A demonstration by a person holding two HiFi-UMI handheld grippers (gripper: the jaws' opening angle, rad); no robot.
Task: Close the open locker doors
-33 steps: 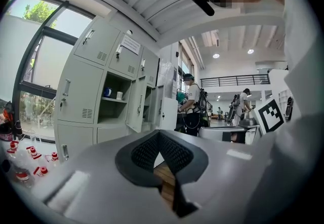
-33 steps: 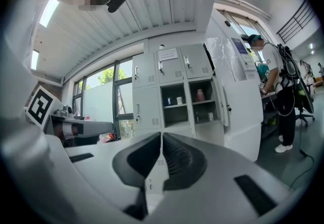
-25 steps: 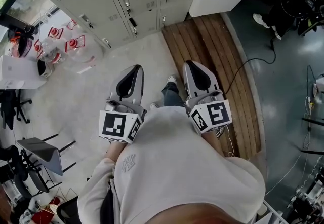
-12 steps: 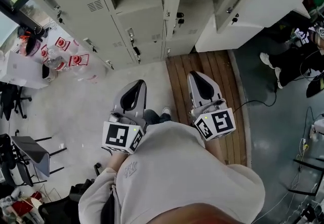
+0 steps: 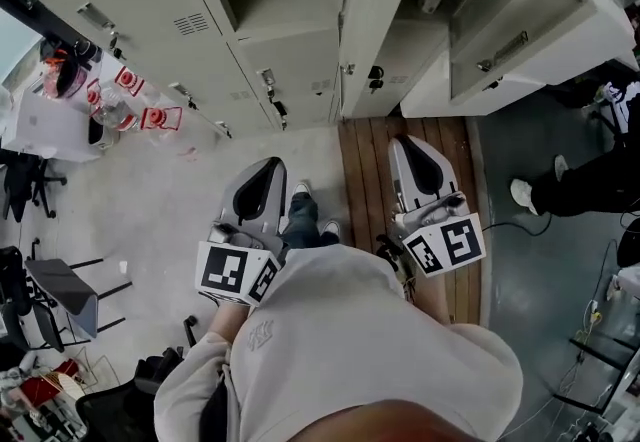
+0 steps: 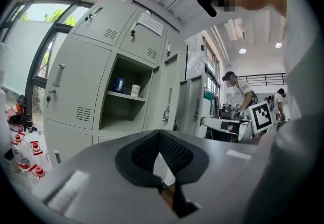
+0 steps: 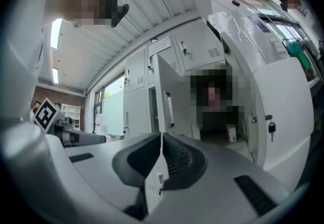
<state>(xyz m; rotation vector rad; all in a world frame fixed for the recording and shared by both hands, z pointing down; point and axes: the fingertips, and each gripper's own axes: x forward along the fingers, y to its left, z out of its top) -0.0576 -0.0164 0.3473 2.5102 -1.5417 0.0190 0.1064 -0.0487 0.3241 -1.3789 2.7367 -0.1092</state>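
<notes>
Well, our left gripper and right gripper are pinched together on nothing, the open locker doors ahead of their tips; we judge a glancing push could bounce one back.

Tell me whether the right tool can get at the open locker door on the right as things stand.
Probably yes. The right tool, shut and empty, points toward the open door; only wooden decking lies between them, though a step closer looks needed.
</notes>
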